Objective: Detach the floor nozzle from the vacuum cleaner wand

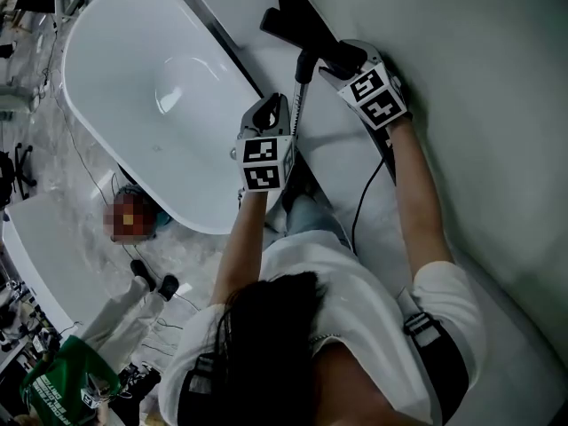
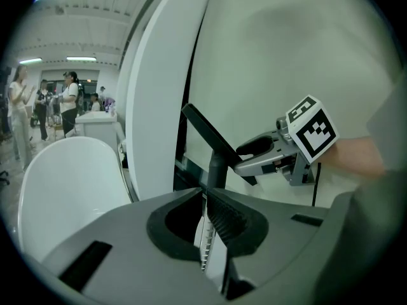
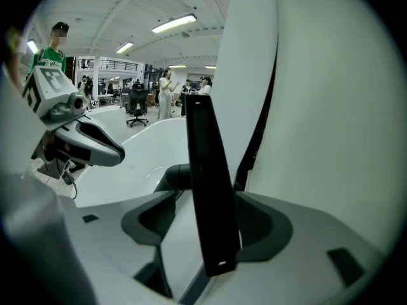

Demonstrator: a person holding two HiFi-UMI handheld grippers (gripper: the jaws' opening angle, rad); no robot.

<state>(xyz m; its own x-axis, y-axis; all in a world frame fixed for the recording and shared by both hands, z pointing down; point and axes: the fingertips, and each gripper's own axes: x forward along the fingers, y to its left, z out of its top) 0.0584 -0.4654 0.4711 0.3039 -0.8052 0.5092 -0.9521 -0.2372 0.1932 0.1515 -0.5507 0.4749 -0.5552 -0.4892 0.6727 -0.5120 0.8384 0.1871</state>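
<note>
The black floor nozzle [image 1: 297, 27] lies flat on the white surface beside the tub, its neck joined to the ribbed silver wand [image 1: 299, 105]. My left gripper [image 1: 277, 105] is shut on that wand just below the neck; in the left gripper view the wand [image 2: 204, 237] is pinched between the pads, with the nozzle [image 2: 210, 138] ahead. My right gripper [image 1: 335, 60] stands open around the end of the nozzle. In the right gripper view the flat black nozzle bar [image 3: 206, 189] rises between the wide jaws of the right gripper [image 3: 210, 224], closer to the right pad, with a gap on the left.
A white oval bathtub [image 1: 151, 87] lies to the left and a white wall panel [image 1: 470, 60] to the right. A black cable [image 1: 362, 204] runs down from the right gripper. A bystander's legs [image 1: 133, 300] stand at the lower left; several people are far off.
</note>
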